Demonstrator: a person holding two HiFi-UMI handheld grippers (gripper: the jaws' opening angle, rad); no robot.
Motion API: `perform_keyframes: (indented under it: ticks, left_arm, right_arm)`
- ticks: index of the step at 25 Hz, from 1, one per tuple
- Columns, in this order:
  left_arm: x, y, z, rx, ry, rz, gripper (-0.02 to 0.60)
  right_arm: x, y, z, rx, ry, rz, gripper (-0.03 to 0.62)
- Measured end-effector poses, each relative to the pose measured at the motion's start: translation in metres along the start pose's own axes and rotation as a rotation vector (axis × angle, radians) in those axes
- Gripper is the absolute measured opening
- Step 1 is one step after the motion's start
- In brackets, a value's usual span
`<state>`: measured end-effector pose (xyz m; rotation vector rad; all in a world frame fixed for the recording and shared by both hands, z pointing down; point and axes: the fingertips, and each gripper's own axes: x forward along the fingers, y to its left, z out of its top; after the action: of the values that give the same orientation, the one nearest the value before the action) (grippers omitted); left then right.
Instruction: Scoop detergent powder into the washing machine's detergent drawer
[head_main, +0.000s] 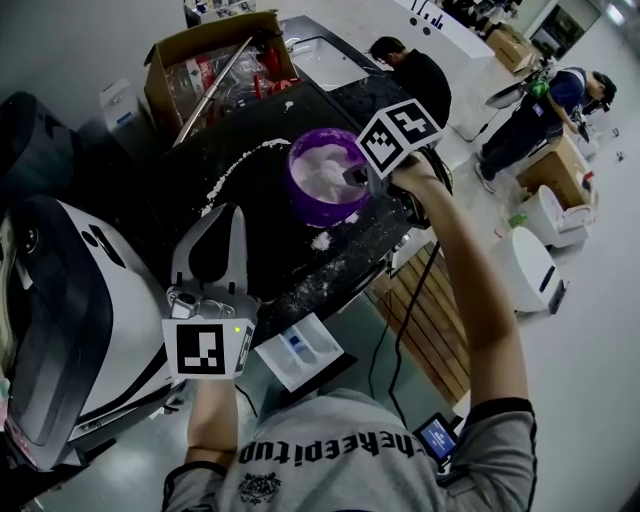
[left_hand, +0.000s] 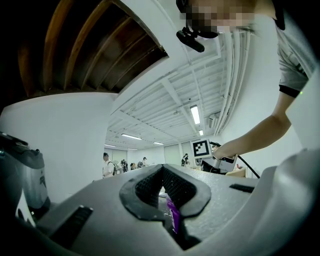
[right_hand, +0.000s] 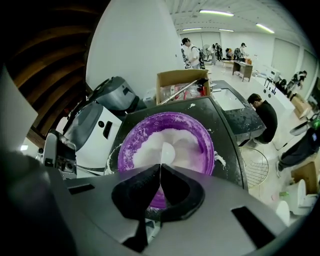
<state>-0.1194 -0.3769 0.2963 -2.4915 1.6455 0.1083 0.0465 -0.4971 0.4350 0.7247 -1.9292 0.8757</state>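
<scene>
Two tools are held over a black speckled table (head_main: 250, 215), on which a round purple plastic bowl (head_main: 303, 203) of white detergent powder (right_hand: 187, 145) is set. The right tool (right_hand: 160, 176) is clenched on the thin handle of a white scoop (right_hand: 167, 152), whose round end is laid in the powder near the middle of the bowl. The left tool (left_hand: 161, 192) is held nearer the person and aimed up at the ceiling. Its jaws are pressed together on a small purple sliver (left_hand: 173, 216) (what it belongs to cannot be made out). The white detergent drawer (head_main: 300, 350) is pulled open past the table's near edge, between the two arms and well apart from the bowl. Some spilled powder (head_main: 322, 240) is seen on the table just beside the bowl.

The loading step is judged to be in hand: the scoop is in the powder, and nothing can be seen delivered to the drawer. Next, a level lift clear of the rim is called for, then a steady carry to the drawer and a tilt over one compartment. Any wobble would likely add to the spill.
</scene>
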Motion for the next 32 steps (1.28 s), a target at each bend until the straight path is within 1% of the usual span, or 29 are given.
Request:
perform_keyframes:
  ticks: [5,11,15,21,25,27,30,32]
  left_arm:
    - [0.011,0.001,-0.006,-0.008,0.008,-0.018,0.003]
    - [0.023,0.006,-0.013,-0.019,0.011,-0.030,0.003]
    - [0.028,0.010,-0.018,-0.022,0.013,-0.033,0.003]
    - [0.033,0.015,-0.022,-0.014,0.012,-0.041,0.003]
    - [0.037,0.018,-0.026,-0.023,0.024,-0.041,0.003]
    - [0.039,0.018,-0.028,-0.014,0.025,-0.049,0.003]
    - [0.041,0.017,-0.029,-0.005,0.025,-0.062,0.003]
    - [0.041,0.016,-0.030,-0.005,0.027,-0.064,0.003]
  right_arm:
    - [0.003,0.002,0.001,0.035,-0.015,0.068,0.006]
    - [0.009,0.003,0.004,0.007,0.020,0.056,0.006]
    - [0.012,0.008,0.010,0.014,0.017,0.092,0.006]
    - [0.002,0.010,0.014,0.090,-0.059,0.144,0.006]
    - [-0.004,0.014,0.016,0.130,-0.140,0.198,0.006]
    - [-0.008,0.018,0.015,0.158,-0.183,0.237,0.006]
    - [-0.013,0.023,0.015,0.203,-0.254,0.328,0.006]
    - [-0.017,0.024,0.014,0.240,-0.290,0.365,0.006]
